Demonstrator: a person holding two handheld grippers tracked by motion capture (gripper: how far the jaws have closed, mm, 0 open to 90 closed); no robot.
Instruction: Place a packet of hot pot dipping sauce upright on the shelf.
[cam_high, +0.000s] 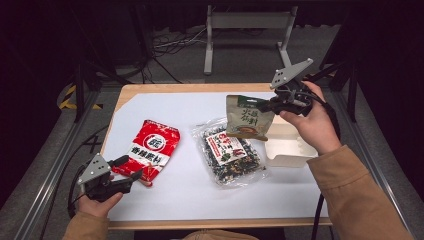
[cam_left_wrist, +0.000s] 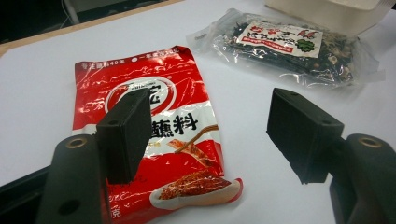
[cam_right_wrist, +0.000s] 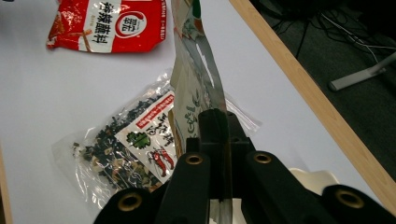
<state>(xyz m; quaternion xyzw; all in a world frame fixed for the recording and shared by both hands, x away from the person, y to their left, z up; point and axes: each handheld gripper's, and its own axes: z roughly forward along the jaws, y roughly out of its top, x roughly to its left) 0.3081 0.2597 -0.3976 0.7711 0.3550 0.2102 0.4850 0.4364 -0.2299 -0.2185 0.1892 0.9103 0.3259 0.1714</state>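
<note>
My right gripper (cam_high: 264, 105) is shut on the edge of a green and beige snack pouch (cam_high: 246, 117), which hangs in the air above the table. Seen from the right gripper view, the pouch (cam_right_wrist: 192, 70) stands edge-on, pinched between the black jaws. My left gripper (cam_high: 129, 168) rests near the table's front left with its jaws open and nothing between them. Its tips are over the near end of a red seasoning packet (cam_high: 150, 149) lying flat; the same packet (cam_left_wrist: 159, 126) fills the left gripper view. A clear bag of dark dried mix (cam_high: 231, 152) lies in the middle.
A white open box (cam_high: 287, 147) sits at the right, partly under the lifted pouch. The white mat (cam_high: 165, 200) covers a wooden table whose edge (cam_high: 150, 88) shows at the back. Cables and a metal stand (cam_high: 245, 30) are on the floor beyond.
</note>
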